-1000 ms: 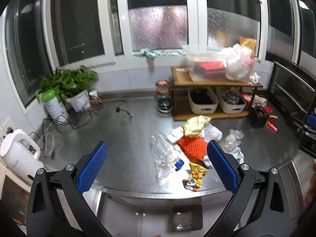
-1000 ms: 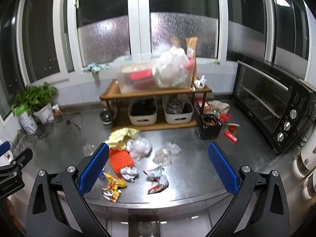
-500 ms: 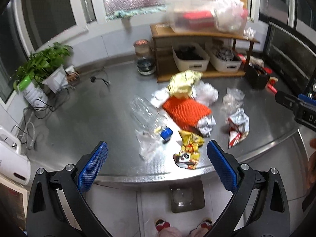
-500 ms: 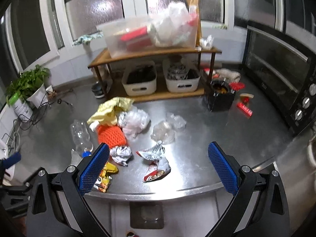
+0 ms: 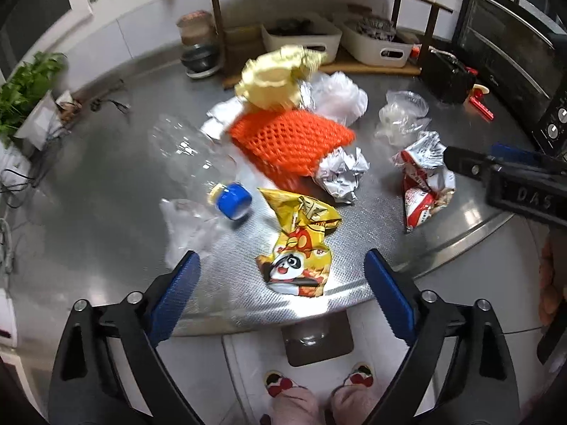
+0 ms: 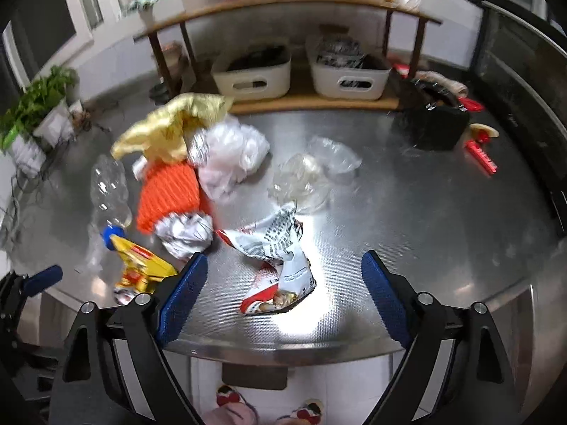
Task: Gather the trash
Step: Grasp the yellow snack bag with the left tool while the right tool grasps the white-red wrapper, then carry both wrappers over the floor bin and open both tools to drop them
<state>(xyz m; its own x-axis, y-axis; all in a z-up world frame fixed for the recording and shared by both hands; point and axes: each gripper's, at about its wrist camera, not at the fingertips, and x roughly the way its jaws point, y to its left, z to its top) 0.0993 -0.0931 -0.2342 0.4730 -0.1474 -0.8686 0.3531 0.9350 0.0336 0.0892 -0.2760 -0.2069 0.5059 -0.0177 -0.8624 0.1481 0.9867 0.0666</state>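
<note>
Here, both tools hang over the near edge of a steel counter [image 5: 106, 184] strewn with trash. The left gripper [image 5: 281, 290] points steeply down with its blue pads wide apart but closing; nothing is pressed between them, though the yellow snack wrapper [image 5: 301, 244] with a panda print lies on the counter in the gap, close to the near edge. Just left of the wrapper lies a clear plastic bottle [image 5: 191, 159] on its side, its blue cap [image 5: 232, 200] toward the near edge, with a crumpled clear film [image 5: 191, 226] beside it. Beyond the wrapper sits an orange foam net [image 5: 294, 141], with a crumpled silver foil ball [image 5: 342, 173] touching its right end and a pale yellow foam net [image 5: 276, 81] on its far side. A white plastic bag [image 5: 340, 97] lies right of the yellow net. The right gripper [image 6: 283, 290] is likewise spread and closing on nothing; the red-and-silver snack bag [image 6: 280, 258] lies on the counter between its pads, unpinched. Farther back and slightly right are two clear plastic wads [image 6: 315, 173]. At the far side stands a wooden shelf [image 6: 283, 102] holding two white bins [image 6: 255, 74], a black holder [image 6: 436, 124] to its right, and a potted plant [image 6: 32, 106] far left. The person's slippers [image 5: 319, 384] show below the counter edge.
</note>
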